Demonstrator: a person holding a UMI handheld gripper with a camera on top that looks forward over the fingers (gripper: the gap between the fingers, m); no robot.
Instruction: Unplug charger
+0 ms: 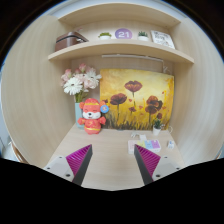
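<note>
My gripper is open, its two magenta-padded fingers spread wide over a light wooden desk, with nothing between them. A small white object lies on the desk just ahead of the right finger, near the right wall. It may be the charger, but it is too small to tell. No cable or socket shows clearly.
A red and white doll stands at the back left beside a vase of pale flowers. A yellow poppy painting leans on the back wall. A shelf above holds a brown bowl and small items.
</note>
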